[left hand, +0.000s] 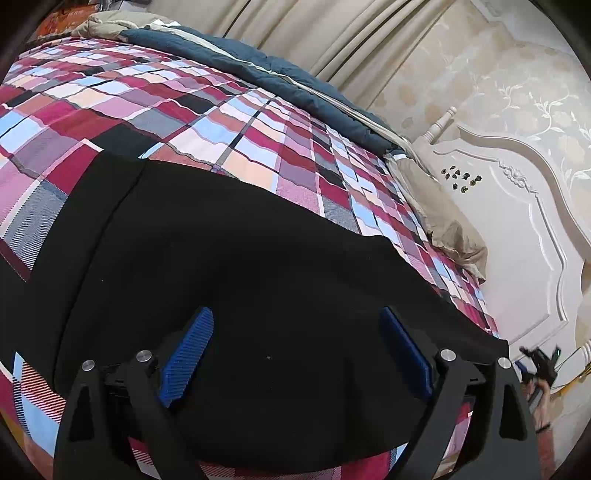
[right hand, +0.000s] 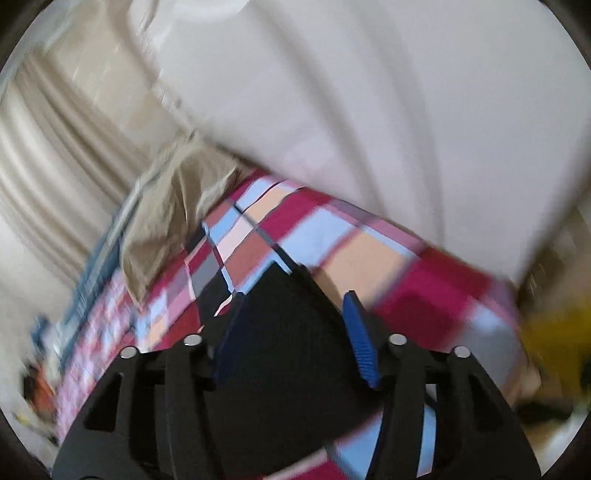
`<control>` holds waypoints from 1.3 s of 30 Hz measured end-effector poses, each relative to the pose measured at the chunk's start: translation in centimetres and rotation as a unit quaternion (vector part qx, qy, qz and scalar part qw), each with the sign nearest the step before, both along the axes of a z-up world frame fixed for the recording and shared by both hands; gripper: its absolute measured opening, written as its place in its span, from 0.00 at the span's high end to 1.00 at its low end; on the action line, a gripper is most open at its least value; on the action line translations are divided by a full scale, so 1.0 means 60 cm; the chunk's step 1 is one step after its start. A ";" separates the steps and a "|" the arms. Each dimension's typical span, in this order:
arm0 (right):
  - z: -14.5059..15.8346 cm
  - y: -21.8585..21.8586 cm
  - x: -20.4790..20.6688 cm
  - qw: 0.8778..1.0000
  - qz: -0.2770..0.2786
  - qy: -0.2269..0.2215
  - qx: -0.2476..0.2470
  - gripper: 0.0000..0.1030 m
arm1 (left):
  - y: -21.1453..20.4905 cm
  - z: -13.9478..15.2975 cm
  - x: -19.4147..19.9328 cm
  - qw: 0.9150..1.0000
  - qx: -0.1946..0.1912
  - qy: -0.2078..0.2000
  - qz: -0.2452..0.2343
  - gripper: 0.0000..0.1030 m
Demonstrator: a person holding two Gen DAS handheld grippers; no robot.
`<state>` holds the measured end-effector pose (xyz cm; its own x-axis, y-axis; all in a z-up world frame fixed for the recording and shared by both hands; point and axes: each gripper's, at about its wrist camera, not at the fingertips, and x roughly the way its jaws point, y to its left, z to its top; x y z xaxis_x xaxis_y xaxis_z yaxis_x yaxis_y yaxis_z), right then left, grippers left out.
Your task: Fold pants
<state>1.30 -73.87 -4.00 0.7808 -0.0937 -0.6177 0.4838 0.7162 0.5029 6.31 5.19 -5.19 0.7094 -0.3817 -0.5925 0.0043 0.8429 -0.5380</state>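
Note:
Black pants (left hand: 229, 266) lie spread flat across a bed with a red, pink and blue checked cover (left hand: 221, 110). My left gripper (left hand: 295, 321) is open above the near part of the pants, its blue pads (left hand: 188, 354) wide apart with nothing between them. In the blurred right wrist view, my right gripper (right hand: 291, 299) is open over a corner of the black pants (right hand: 284, 332), which lies between the blue pads (right hand: 360, 339). The right gripper also shows small at the right edge of the left wrist view (left hand: 539, 363).
A dark blue quilt (left hand: 258, 62) is bunched along the bed's far side. A beige pillow (left hand: 439, 218) lies by the white carved headboard (left hand: 517, 229). Beige curtains (left hand: 332, 33) hang behind. A yellow object (right hand: 554, 332) is at the right of the right wrist view.

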 end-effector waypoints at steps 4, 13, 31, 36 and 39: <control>-0.011 0.005 0.092 0.996 0.052 0.058 -0.046 0.40 | -0.004 0.001 0.002 1.000 0.007 0.002 0.003 0.13; 0.013 0.040 0.129 0.989 0.077 0.063 -0.110 0.90 | -0.015 -0.001 0.005 1.000 0.026 0.002 0.002 0.10; -0.045 -0.034 0.111 0.996 -0.055 0.051 -0.042 1.00 | -0.025 -0.002 0.007 0.999 0.043 -0.005 0.004 0.08; -0.031 -0.024 0.075 0.999 -0.029 0.032 -0.003 0.80 | -0.024 -0.003 0.006 0.999 0.040 -0.009 0.002 0.08; -0.023 -0.007 0.047 0.999 -0.012 0.032 -0.005 0.52 | -0.024 -0.003 0.006 0.999 0.040 -0.009 0.001 0.08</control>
